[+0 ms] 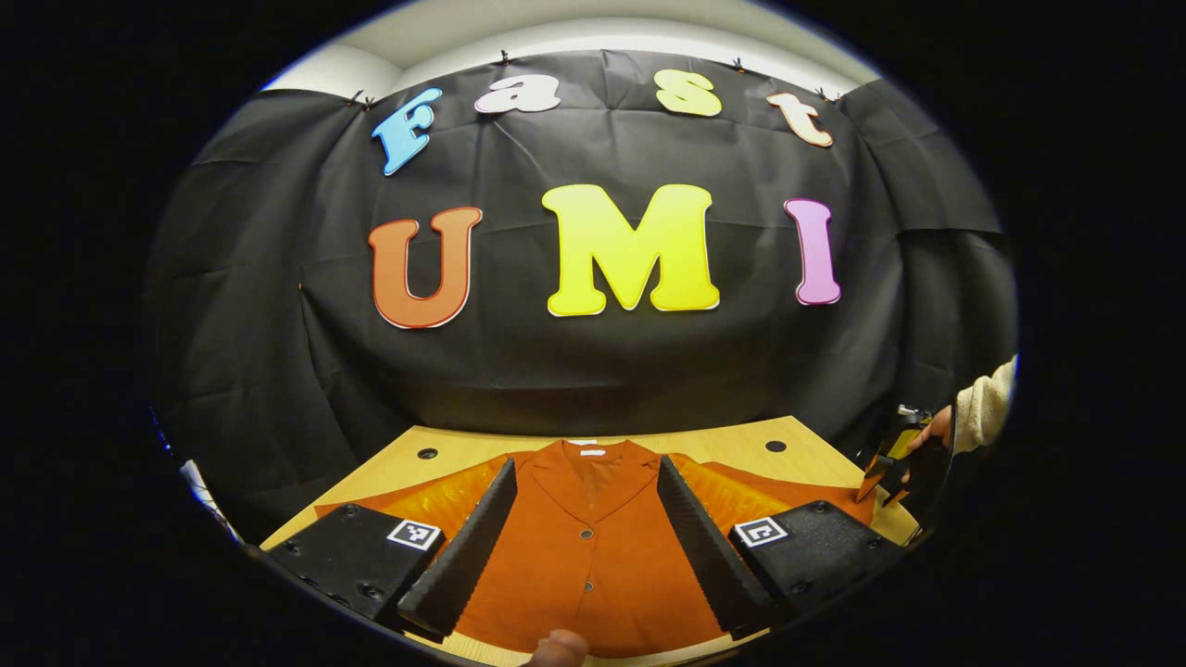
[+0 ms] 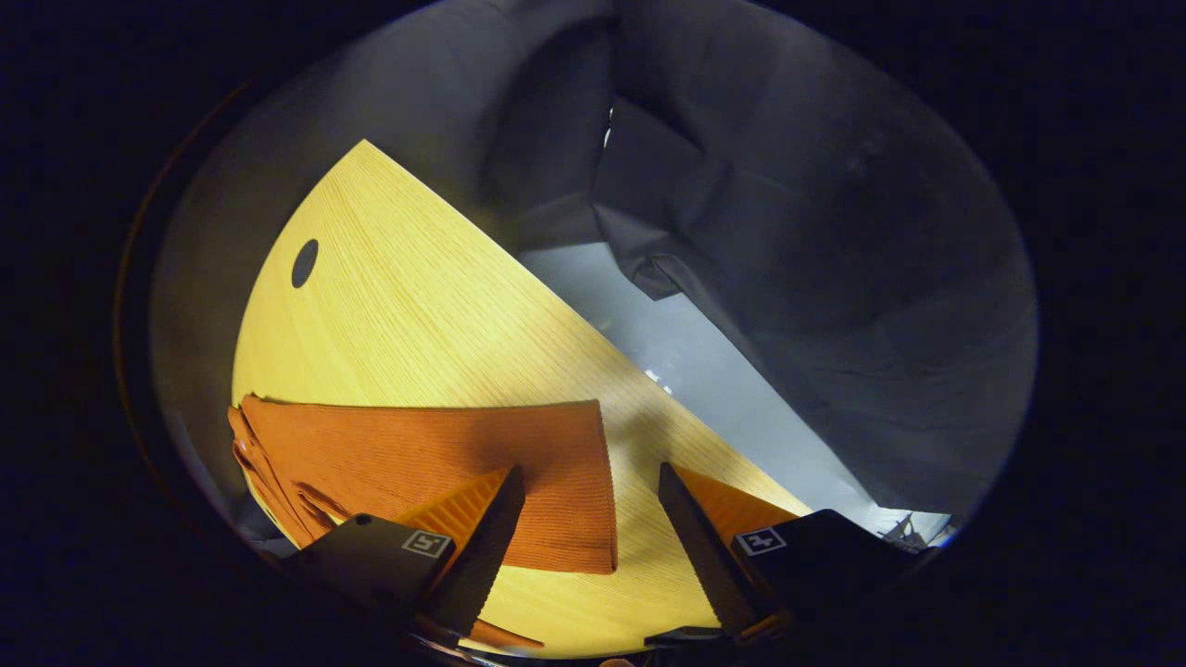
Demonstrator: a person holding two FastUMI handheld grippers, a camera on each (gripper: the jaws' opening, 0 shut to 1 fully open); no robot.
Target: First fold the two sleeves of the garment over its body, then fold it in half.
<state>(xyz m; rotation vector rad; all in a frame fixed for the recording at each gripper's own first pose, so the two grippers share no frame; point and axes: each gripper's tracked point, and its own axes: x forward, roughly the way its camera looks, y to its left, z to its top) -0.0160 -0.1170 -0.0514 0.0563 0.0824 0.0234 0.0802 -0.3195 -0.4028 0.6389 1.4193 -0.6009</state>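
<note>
An orange button-front garment [image 1: 584, 556] lies flat on the wooden table [image 1: 741, 443], collar toward the far wall, sleeves spread to both sides. My left gripper [image 1: 586, 542] hovers open over its chest, nothing between the fingers. Farther right, a hand in a cream sleeve holds the other gripper [image 1: 894, 468] near the right sleeve end. In the right gripper view, the orange sleeve [image 2: 445, 463] lies flat with its cuff end near my right gripper [image 2: 591, 528]. That gripper stands open just above the cuff edge, its fingers [image 2: 486, 547] straddling the corner without pressing it.
The table [image 2: 417, 306] has round cable holes [image 2: 304, 263] and ends at a diagonal edge, with grey floor [image 2: 667, 352] beyond. Black cloth hangs behind the table. A fingertip [image 1: 556, 648] shows at the bottom of the left gripper view.
</note>
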